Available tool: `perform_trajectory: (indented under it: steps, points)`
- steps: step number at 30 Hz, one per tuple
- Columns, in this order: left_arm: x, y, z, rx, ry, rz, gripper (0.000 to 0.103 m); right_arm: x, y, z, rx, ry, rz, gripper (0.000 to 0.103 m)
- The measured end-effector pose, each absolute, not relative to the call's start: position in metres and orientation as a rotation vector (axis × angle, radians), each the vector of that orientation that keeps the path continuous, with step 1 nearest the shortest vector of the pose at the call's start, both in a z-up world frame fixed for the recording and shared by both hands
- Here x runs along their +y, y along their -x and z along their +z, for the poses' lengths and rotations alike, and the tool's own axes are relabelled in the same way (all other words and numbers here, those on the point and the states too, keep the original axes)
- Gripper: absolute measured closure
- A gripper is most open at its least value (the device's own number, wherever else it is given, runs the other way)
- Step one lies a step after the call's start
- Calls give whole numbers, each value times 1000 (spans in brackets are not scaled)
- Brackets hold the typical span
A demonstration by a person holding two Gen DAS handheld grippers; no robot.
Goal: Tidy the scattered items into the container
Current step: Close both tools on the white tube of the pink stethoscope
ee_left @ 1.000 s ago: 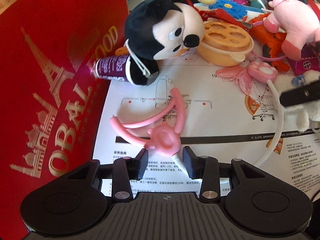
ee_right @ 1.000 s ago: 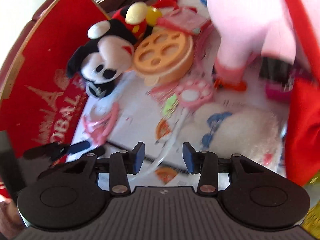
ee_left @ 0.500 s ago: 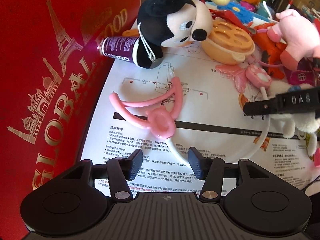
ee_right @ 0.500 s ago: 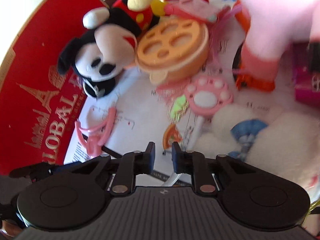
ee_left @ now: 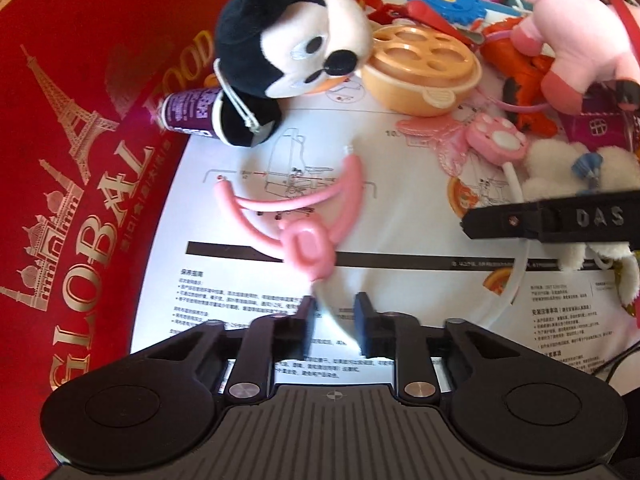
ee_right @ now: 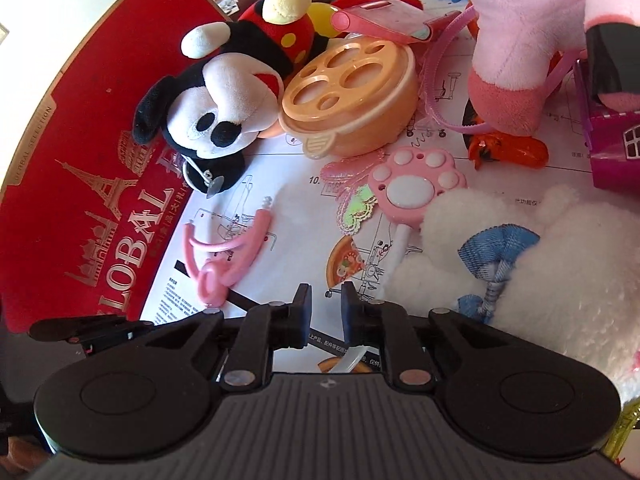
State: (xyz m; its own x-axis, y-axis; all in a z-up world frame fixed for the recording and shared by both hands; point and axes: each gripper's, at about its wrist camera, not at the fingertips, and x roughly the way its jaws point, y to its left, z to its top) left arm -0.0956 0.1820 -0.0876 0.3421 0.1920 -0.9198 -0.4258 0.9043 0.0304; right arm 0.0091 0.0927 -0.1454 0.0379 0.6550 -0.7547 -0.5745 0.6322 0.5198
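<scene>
A pink toy stethoscope lies on the white instruction sheet; it also shows in the right wrist view. Its white tube runs between the jaws of my left gripper, which stand a little apart around it, blurred. The tube curves right to a pink paw-shaped piece. My right gripper has its jaws narrowly apart, with the white tube under them. The red box stands at the left.
A Mickey plush, a purple can, an orange lidded dish, a pink pig plush, a white fluffy plush, a magenta toy house and several small toys crowd the far and right side.
My left gripper's jaws have narrowed around the white tube and the stethoscope has shifted. My right gripper closed in, then opened slightly, and moved down over the tube.
</scene>
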Motion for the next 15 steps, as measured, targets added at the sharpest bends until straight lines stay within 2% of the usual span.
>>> perform_trajectory:
  steps: [2,4,5,9,13,15]
  points:
    - [184,97,-87,1155,234,402,92,91,-7,-145,1197,-85,979,74]
    - [184,99,-87,1151,235,399,92,89,-4,-146,1185,-108,1010,57]
    - [184,99,-87,1150,233,401,92,88,0,-145,1170,-108,1025,53]
    - [186,102,-87,1145,236,401,91,88,8,-139,1165,-81,973,53]
    - [190,102,-88,1140,252,392,91,86,-3,-135,1218,-96,884,65]
    - [190,104,-87,1135,254,389,91,86,-5,-128,1189,-72,869,65]
